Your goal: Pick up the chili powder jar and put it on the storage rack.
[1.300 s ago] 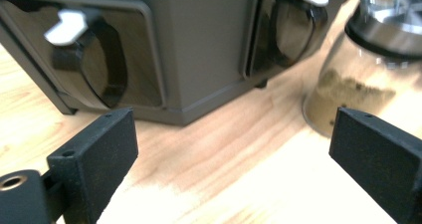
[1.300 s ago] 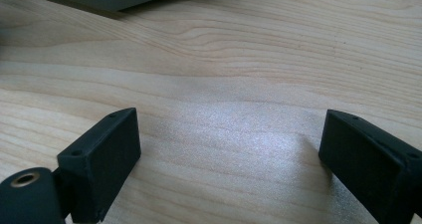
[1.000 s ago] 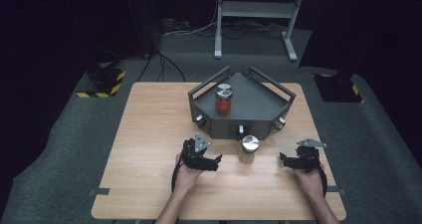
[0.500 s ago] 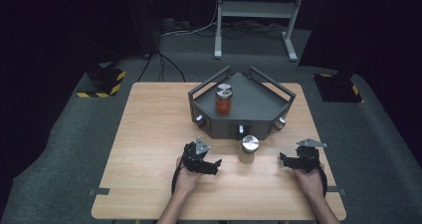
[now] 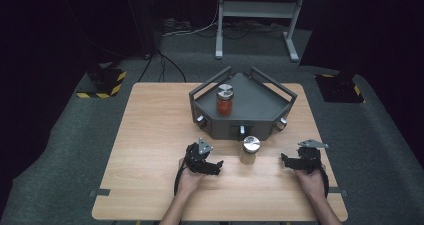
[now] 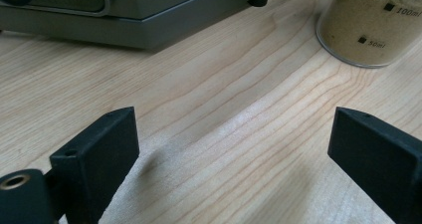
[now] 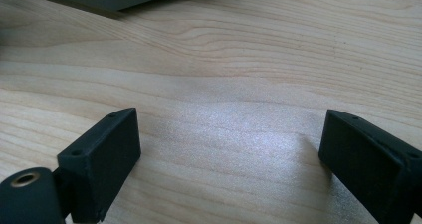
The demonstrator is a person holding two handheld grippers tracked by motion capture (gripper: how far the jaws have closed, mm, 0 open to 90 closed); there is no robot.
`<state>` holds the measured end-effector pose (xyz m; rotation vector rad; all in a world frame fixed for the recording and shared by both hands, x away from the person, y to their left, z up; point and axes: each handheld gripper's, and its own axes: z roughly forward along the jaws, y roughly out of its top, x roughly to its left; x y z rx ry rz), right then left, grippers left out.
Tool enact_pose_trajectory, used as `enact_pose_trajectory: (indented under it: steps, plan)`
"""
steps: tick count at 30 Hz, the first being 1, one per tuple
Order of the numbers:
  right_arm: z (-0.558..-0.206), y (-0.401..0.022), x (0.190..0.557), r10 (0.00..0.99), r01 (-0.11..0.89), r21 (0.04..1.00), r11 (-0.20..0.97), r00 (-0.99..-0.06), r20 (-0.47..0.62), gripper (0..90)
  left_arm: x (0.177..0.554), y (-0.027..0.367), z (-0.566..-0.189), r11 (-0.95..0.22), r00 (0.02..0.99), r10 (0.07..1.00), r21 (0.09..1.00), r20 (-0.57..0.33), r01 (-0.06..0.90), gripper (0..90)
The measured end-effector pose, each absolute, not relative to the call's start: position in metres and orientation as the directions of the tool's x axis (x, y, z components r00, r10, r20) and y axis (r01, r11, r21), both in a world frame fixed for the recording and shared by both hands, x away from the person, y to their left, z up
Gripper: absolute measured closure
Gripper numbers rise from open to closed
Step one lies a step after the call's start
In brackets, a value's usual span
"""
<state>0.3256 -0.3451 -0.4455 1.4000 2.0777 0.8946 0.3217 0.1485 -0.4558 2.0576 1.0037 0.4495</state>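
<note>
- Wooden table (image 5: pixel 150 135) under both your grippers; nothing is picked up yet.
- Your left gripper (image 5: pixel 216 166), lower centre, stands released and empty, aimed at the powder jar (image 5: pixel 249 150).
- Your right gripper (image 5: pixel 285 161), lower right, gapes empty too.
- That jar stands before the grey tray (image 5: pixel 260 102), where a red-filled jar (image 5: pixel 224 99) already sits.
- Left: grasping and, likely, loading it.

High view looks from above forward-down on whole wooden table (image 5: pixel 150 135); left gripper view sits low, v. close to tabletop, sharing the tan-powder jar (image 6: pixel 370 25) and grey tray (image 6: pixel 149 15) w/ it; right gripper view similar.
</note>
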Motion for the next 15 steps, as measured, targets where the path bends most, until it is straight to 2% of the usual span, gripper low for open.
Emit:
enact_pose_trajectory:
  steps: [15]
  plan:
    - [-0.4455,-0.3451,0.3256,0.931,0.62,0.739,0.264,-0.364,-0.028,9.1,0.3254,0.14,-0.4533,-0.411,0.616,0.788,0.742,-0.004,0.53,5.9]
